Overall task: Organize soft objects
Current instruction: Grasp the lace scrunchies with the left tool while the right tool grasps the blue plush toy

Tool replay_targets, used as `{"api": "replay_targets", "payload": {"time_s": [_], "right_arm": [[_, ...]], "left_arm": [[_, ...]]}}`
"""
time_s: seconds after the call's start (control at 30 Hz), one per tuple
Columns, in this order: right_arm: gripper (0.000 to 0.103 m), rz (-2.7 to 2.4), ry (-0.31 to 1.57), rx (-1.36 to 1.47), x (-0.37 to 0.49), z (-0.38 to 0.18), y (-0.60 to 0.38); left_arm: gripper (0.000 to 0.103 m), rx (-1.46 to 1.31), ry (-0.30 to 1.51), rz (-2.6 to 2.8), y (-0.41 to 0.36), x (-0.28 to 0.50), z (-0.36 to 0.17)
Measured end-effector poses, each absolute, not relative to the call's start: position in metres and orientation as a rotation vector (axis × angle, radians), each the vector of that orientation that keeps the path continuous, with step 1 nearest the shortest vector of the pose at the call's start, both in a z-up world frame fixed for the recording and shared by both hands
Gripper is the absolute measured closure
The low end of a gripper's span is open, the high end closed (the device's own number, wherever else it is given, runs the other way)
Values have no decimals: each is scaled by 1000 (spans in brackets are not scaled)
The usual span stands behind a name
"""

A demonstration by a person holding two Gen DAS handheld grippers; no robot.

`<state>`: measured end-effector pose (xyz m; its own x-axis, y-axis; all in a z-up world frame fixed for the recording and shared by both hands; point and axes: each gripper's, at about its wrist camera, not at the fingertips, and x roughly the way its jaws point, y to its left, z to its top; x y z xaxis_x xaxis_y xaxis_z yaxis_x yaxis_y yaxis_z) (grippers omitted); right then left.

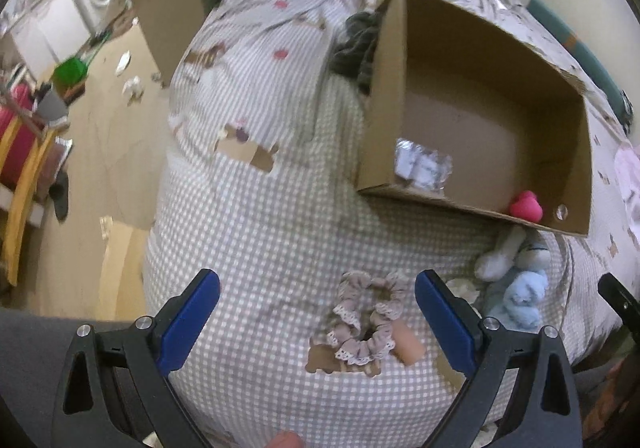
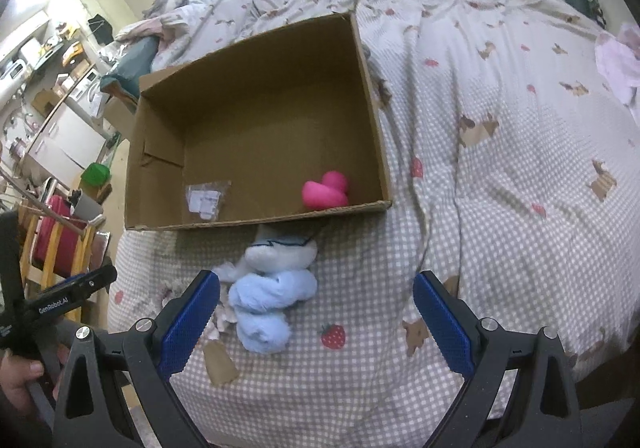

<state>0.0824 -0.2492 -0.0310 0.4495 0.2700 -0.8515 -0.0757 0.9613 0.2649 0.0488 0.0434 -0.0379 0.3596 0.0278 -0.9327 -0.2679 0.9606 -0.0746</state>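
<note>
An open cardboard box (image 1: 576, 164) (image 2: 160, 152) lies on the checked bed cover. Inside it sit a pink soft toy (image 1: 526, 205) (image 2: 325, 190) and a small clear packet (image 1: 422, 165) (image 2: 206, 198). A beige lace-trimmed scrunchie (image 1: 366, 318) lies on the cover between the fingers of my left gripper (image 1: 318, 318), which is open above it. A light blue and white plush toy (image 1: 520, 298) (image 2: 272, 288) lies just in front of the box. My right gripper (image 2: 316, 318) is open, with the plush near its left finger.
The bed cover (image 2: 500, 152) spreads wide to the right of the box. Dark cloth (image 1: 356, 44) lies behind the box. A pink garment (image 2: 618, 60) sits at the far right. The floor (image 1: 96, 152) with clutter and another cardboard box (image 1: 172, 20) lies left of the bed.
</note>
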Motion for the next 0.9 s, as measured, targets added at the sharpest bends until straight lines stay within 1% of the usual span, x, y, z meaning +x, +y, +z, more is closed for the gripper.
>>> {"api": "replay_targets", "payload": {"time_s": [0.27, 0.37, 0.5, 0.6, 0.67, 0.73, 0.77, 0.83, 0.9], "right_arm": [[0, 210, 1138, 269, 94, -42, -252], [0, 210, 1155, 290, 99, -47, -252], [0, 208, 1171, 288, 103, -52, -249], [0, 210, 1177, 279, 105, -53, -247], [0, 210, 1182, 269, 105, -54, -246], [0, 211, 1187, 265, 105, -55, -245], [0, 210, 1188, 263, 105, -55, -244], [0, 206, 1190, 260, 106, -56, -243], [0, 204, 1191, 262, 106, -57, -244]], "left_arm": [[7, -335, 1327, 165, 48, 57, -72], [11, -351, 1397, 131, 42, 60, -89], [20, -337, 1454, 106, 32, 67, -108], [21, -307, 1478, 89, 22, 76, -120], [24, -278, 1477, 102, 18, 81, -127], [44, -262, 1486, 118, 16, 86, -134], [50, -249, 1484, 129, 16, 88, -135], [80, -239, 1464, 131, 12, 92, -133], [87, -254, 1442, 127, 15, 95, -127]]}}
